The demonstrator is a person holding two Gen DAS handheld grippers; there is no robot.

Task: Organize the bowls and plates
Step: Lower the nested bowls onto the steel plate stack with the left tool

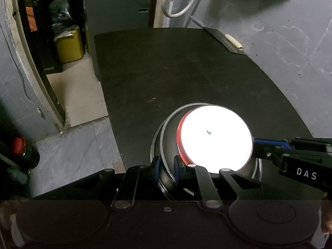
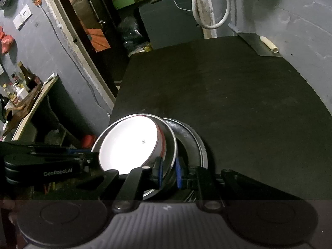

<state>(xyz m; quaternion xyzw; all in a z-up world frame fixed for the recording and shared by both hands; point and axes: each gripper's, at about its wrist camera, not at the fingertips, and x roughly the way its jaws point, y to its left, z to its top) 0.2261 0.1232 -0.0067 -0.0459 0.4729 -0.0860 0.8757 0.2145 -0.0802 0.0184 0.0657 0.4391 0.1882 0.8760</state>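
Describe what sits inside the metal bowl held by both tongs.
A white bowl with a red outer wall nests inside the metal bowl. The metal bowl's floor is covered by it, so anything beneath cannot be seen.

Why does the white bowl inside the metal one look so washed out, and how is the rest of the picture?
Left wrist view: the white bowl with red rim is blown out by glare, its inside featureless apart from a small mark, while the black tabletop stays dim. Right wrist view: the same bowl glares less, and shading shows inside it. Both views: fisheye bending curves the table edges.
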